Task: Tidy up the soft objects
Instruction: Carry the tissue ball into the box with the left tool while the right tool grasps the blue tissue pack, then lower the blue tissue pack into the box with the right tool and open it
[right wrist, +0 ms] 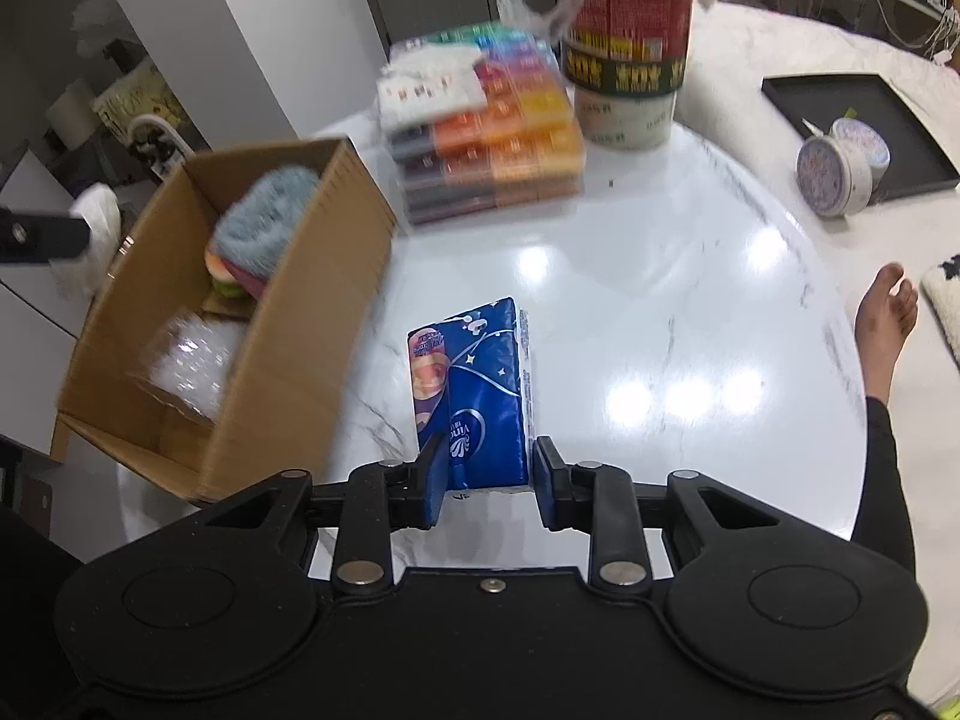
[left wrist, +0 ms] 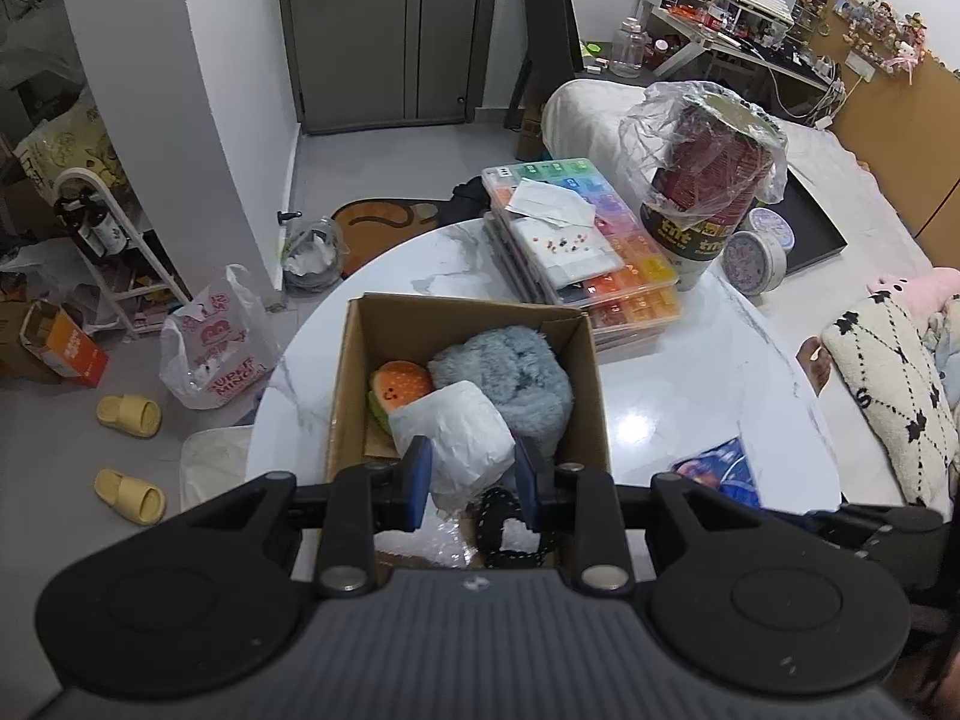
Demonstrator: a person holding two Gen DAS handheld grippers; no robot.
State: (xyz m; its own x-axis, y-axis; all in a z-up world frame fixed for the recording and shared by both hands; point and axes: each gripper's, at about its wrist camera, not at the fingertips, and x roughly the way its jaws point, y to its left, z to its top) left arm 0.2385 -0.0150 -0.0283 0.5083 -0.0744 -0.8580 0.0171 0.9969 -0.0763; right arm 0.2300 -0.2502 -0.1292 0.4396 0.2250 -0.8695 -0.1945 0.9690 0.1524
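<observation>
An open cardboard box (left wrist: 591, 360) stands on the round white marble table (left wrist: 660, 390). Inside lie a grey fluffy item (left wrist: 510, 378), a burger plush (left wrist: 399, 390), bubble wrap (left wrist: 444, 546) and a black-and-white cord item (left wrist: 510, 534). My left gripper (left wrist: 471, 480) is above the box, shut on a white soft packet (left wrist: 456, 438). In the right wrist view, a blue tissue pack (right wrist: 474, 390) lies on the table (right wrist: 660, 276) beside the box (right wrist: 300, 324). My right gripper (right wrist: 489, 480) straddles the pack's near end, jaws wide at its sides.
Stacked colourful bead cases (left wrist: 582, 252) and a tall bagged stack of paper cups (left wrist: 708, 180) stand at the table's far side. A round tin (left wrist: 756, 252) and a black tray (right wrist: 858, 132) lie on the bed to the right. A bare foot (right wrist: 888, 312) is near the table's right edge.
</observation>
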